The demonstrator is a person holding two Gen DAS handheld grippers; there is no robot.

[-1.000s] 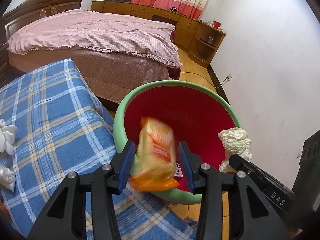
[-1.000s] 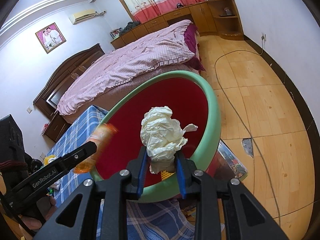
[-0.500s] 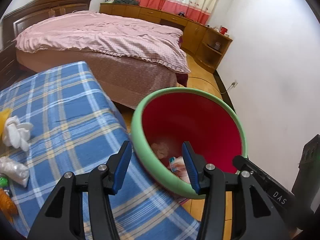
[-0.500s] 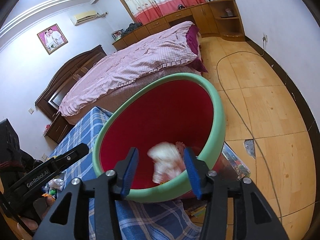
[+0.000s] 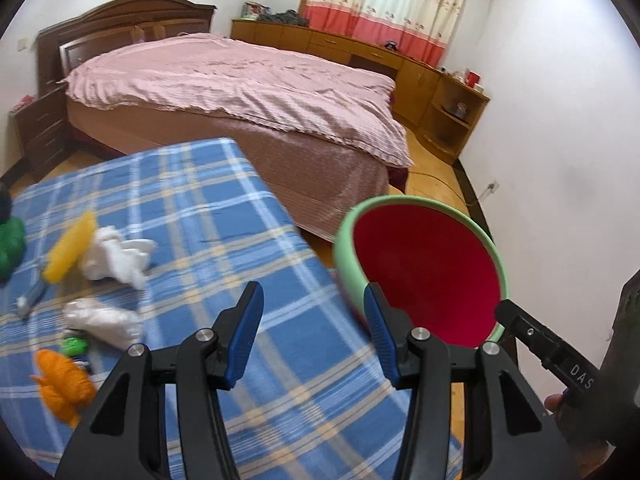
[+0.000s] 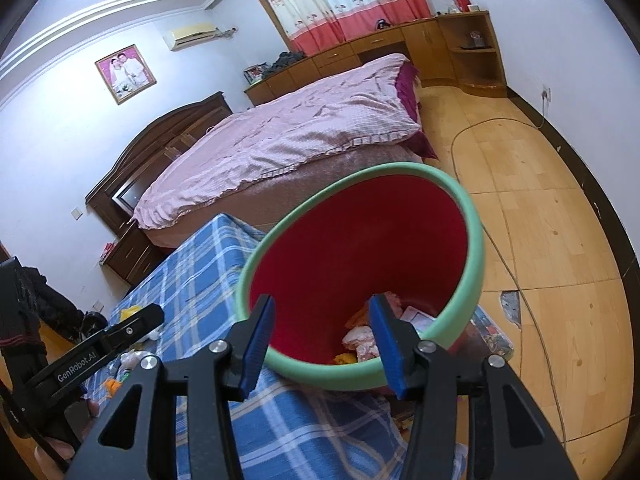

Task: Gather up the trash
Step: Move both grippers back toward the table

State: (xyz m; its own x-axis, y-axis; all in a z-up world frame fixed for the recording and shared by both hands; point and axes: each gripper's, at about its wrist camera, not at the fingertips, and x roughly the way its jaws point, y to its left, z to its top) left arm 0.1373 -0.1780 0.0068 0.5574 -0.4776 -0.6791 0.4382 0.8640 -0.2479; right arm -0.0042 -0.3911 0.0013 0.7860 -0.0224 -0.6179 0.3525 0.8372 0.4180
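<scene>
A green bin with a red inside [image 5: 424, 268] [image 6: 360, 248] stands beside a table with a blue checked cloth [image 5: 200, 208]. Dropped wrappers and paper [image 6: 360, 338] lie at the bin's bottom. My left gripper [image 5: 312, 336] is open and empty over the table's right edge. My right gripper [image 6: 322, 344] is open and empty over the bin's near rim. On the cloth at the left lie a white crumpled paper [image 5: 116, 258], a yellow wrapper [image 5: 70, 246], a clear plastic wad [image 5: 102, 322], an orange wad [image 5: 62, 382] and a small green piece [image 5: 74, 345].
A large bed with a pink cover [image 5: 240, 84] stands behind the table. Wooden cabinets [image 5: 400, 68] line the far wall. A cable [image 6: 500, 216] runs over the wooden floor. A green object [image 5: 10, 240] sits at the table's left edge.
My left gripper dropped the orange wrapper into the bin and swung left over the table. My right gripper opened and let the crumpled white paper fall into the bin.
</scene>
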